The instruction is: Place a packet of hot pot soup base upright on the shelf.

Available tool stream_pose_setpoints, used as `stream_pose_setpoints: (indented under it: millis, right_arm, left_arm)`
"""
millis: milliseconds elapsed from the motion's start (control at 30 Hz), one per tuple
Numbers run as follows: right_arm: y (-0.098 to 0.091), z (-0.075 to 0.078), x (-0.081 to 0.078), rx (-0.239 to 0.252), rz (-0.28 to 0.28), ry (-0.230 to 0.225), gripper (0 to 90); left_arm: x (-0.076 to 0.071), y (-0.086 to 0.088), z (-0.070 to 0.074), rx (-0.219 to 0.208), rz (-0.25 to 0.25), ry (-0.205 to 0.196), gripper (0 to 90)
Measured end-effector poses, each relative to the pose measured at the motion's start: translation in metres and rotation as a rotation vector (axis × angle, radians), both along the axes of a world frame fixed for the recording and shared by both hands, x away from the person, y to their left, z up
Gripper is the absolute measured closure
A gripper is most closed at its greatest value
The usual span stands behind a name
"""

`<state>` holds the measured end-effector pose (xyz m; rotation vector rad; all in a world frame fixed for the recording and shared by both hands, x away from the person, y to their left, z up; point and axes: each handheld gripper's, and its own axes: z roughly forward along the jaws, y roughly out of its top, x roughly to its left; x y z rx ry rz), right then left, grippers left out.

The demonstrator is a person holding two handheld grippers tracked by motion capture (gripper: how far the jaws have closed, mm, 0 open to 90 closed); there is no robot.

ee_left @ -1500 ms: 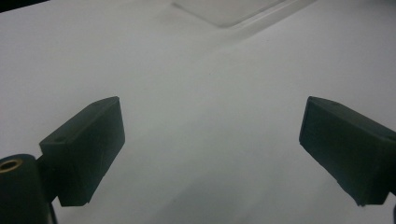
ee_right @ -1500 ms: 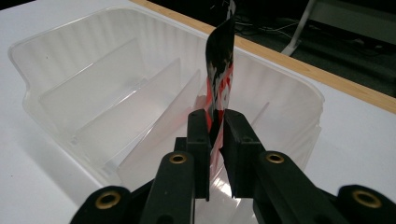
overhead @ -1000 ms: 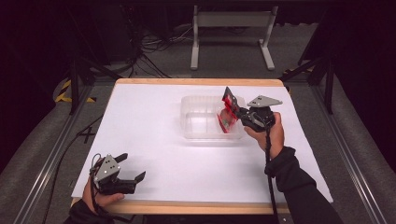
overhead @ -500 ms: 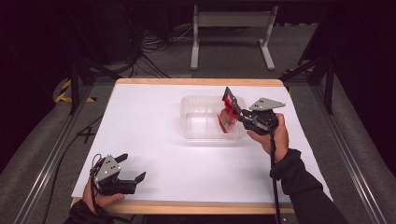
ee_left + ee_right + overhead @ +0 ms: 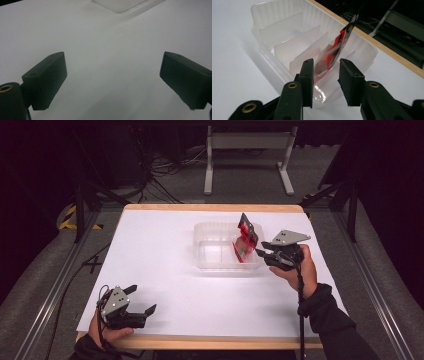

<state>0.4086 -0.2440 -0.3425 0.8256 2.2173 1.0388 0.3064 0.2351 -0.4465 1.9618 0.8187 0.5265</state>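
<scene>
High view, left to right: left gripper idles near the table's front edge, jaws wide apart. Clear ribbed plastic divided tray next; the red-and-black foil packet stands tilted in its right compartment, right gripper spread around it. Looks like release; backing away seems next.

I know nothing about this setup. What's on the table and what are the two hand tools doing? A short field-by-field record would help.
surface: white table with a wooden edge
container: clear plastic bin with dividers, toward the far side
item: red and black packet, standing tilted in the bin's right end
right gripper: at the bin, jaws parted on either side of the packet, a gap on the right
left gripper: near the front left corner, jaws wide apart, nothing between them
</scene>
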Motion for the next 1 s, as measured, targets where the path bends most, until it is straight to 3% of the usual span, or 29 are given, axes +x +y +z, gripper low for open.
stream_pose_setpoints:
  millis: [300,500,600,800,1000]
  right_arm:
    - [-0.009,0.001,-0.017,-0.072,0.068,-0.007,61.2]
    - [-0.016,-0.006,-0.024,-0.114,0.069,-0.001,55.1]
    - [-0.019,-0.010,-0.027,-0.163,0.055,-0.003,50.6]
    - [-0.029,-0.017,-0.031,-0.156,0.057,0.012,46.7]
    - [-0.043,-0.022,-0.036,-0.153,0.047,0.013,37.0]
  left_arm:
    - [-0.001,0.000,0.001,0.000,-0.003,-0.006,8.0]
    - [-0.001,0.001,0.002,-0.002,-0.001,-0.007,8.0]
    - [0.000,0.002,0.002,0.001,0.002,-0.009,7.9]
    - [0.000,0.003,0.002,0.003,0.004,-0.016,7.6]
    - [0.000,0.002,0.002,0.011,0.003,-0.016,7.3]
